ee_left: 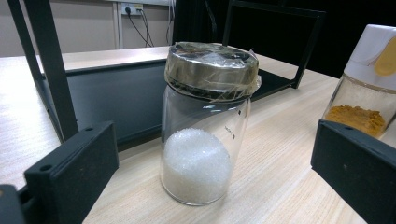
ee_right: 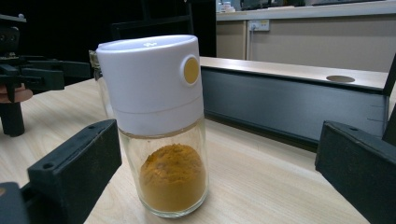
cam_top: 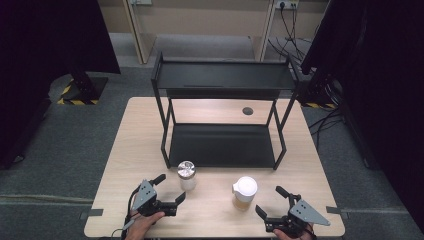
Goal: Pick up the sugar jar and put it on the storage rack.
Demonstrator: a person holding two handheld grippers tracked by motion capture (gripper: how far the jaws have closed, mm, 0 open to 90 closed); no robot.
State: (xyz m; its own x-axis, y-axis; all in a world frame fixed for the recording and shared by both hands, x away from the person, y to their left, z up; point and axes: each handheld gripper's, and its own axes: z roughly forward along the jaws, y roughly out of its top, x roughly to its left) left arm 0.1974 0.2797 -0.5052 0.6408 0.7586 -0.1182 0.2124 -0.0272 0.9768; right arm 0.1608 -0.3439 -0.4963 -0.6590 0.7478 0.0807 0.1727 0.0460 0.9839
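Observation:
A glass jar with a metal lid (cam_top: 187,175) (ee_left: 203,123), part full of white grains, stands upright in front of the black rack. To its right stands a glass shaker with a white cap (cam_top: 244,192) (ee_right: 159,126), holding orange powder; it also edges into the left gripper view (ee_left: 369,84). My left gripper (cam_top: 169,187) (ee_left: 210,186) is open just left of the jar, jaws pointing at it without touching. Just right of the shaker and a little nearer me, my right gripper (cam_top: 272,201) (ee_right: 215,186) is open, jaws aimed at it, apart from it.
A black two-shelf metal rack (cam_top: 222,80) takes up the middle and back of the wooden table (cam_top: 310,165), both shelves bare. A round cable hole (cam_top: 247,111) lies behind it. Cables and dark curtains lie beyond the table.

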